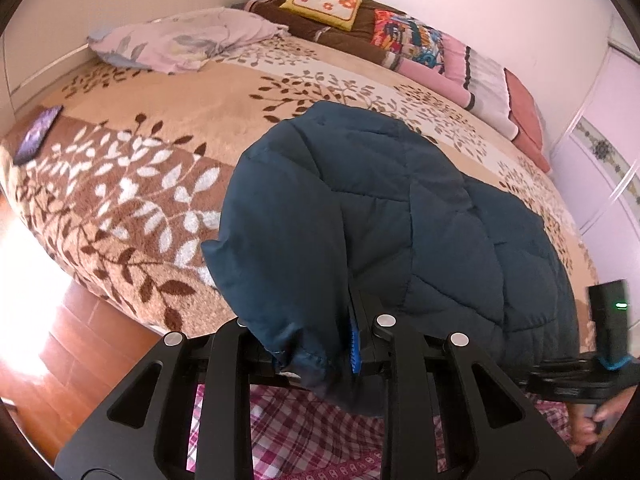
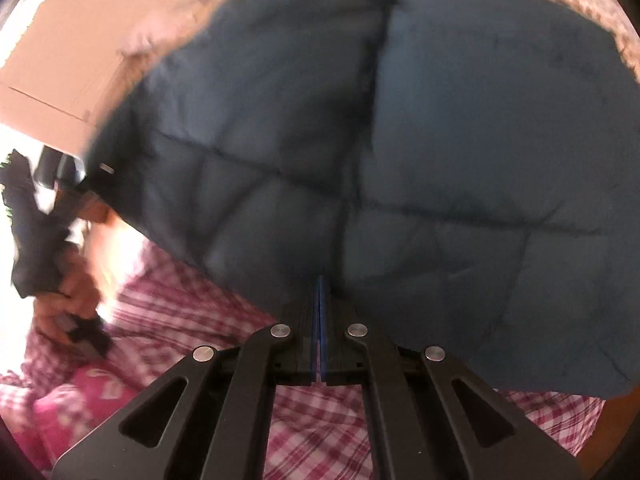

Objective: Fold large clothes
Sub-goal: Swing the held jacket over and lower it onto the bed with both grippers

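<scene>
A dark teal quilted jacket [image 1: 400,216] lies spread over the near part of a bed's leaf-patterned blanket [image 1: 168,120]. My left gripper [image 1: 320,344] is shut on a bunched, thick edge of the jacket. One blue pad [image 1: 355,346] shows beside the fabric and the other is hidden under it. In the blurred right wrist view the jacket [image 2: 400,140] fills most of the picture. My right gripper [image 2: 320,292] is shut, pads together, its tips at the jacket's near hem. The right gripper's body [image 1: 608,320] shows at the jacket's right end.
A lilac pillow [image 1: 180,40], a yellow cushion [image 1: 324,4] and folded blankets [image 1: 460,64] line the bed's far side. A dark phone [image 1: 38,136] lies at the bed's left edge. Wooden floor [image 1: 80,340] is to the left, a wardrobe [image 1: 600,160] to the right. The person's checked clothing [image 2: 312,420] is below.
</scene>
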{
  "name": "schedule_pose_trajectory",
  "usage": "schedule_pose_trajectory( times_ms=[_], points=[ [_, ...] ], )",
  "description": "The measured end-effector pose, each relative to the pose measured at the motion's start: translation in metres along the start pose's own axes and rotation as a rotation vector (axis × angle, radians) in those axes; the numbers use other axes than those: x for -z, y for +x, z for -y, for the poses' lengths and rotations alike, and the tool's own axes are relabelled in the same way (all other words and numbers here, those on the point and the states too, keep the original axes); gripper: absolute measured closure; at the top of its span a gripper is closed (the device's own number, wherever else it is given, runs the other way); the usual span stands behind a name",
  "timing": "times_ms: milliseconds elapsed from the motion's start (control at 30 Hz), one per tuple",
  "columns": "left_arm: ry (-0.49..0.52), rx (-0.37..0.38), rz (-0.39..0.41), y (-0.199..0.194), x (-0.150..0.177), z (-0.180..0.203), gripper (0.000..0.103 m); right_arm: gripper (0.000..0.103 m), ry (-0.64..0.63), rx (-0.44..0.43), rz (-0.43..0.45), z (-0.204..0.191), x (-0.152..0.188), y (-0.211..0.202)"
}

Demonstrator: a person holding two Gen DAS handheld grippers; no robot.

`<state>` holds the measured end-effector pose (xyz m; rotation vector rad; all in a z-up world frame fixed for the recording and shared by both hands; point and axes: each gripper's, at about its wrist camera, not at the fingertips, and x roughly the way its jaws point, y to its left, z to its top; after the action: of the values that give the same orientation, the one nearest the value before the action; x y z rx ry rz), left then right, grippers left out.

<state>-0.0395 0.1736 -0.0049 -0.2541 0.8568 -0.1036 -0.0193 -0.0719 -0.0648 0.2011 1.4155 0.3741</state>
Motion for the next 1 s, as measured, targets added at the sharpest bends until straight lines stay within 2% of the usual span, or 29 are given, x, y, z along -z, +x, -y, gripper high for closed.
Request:
schedule_pose_trajectory(
  times_ms=[133, 333, 467, 533, 633, 667, 733, 900, 1000],
  points=[
    [0.065, -0.022, 0.026, -0.011, 0.0, 0.017, 0.081, 0.103, -0.001, 0.023, -0.009, 0.003, -0.005, 0.027],
    [0.094, -0.049, 0.062, -0.027, -0.01, 0.029, 0.082, 0.103, 0.018, -0.05, 0.016, 0.006, -0.002, 0.008],
    [0.126, -0.054, 0.091, -0.037, -0.015, 0.041, 0.082, 0.103, -0.021, -0.085, 0.211, 0.016, 0.01, -0.06],
    [0.16, -0.064, 0.113, -0.042, -0.017, 0.052, 0.082, 0.103, 0.055, -0.058, 0.309, 0.045, 0.016, -0.093],
    [0.21, -0.062, 0.159, -0.054, -0.021, 0.07, 0.082, 0.102, 0.22, 0.0, 0.387, 0.1, 0.027, -0.116],
    [0.223, -0.06, 0.17, -0.057, -0.023, 0.076, 0.083, 0.098, 0.269, 0.004, 0.395, 0.116, 0.03, -0.118],
    [0.262, -0.047, 0.2, -0.066, -0.026, 0.092, 0.083, 0.098, 0.329, -0.011, 0.391, 0.14, 0.031, -0.112],
    [0.39, -0.004, 0.283, -0.089, -0.03, 0.144, 0.084, 0.099, 0.336, -0.063, 0.328, 0.161, 0.019, -0.083],
    [0.479, 0.077, 0.32, -0.102, -0.03, 0.186, 0.084, 0.099, 0.341, -0.124, 0.31, 0.166, 0.011, -0.069]
  ],
)
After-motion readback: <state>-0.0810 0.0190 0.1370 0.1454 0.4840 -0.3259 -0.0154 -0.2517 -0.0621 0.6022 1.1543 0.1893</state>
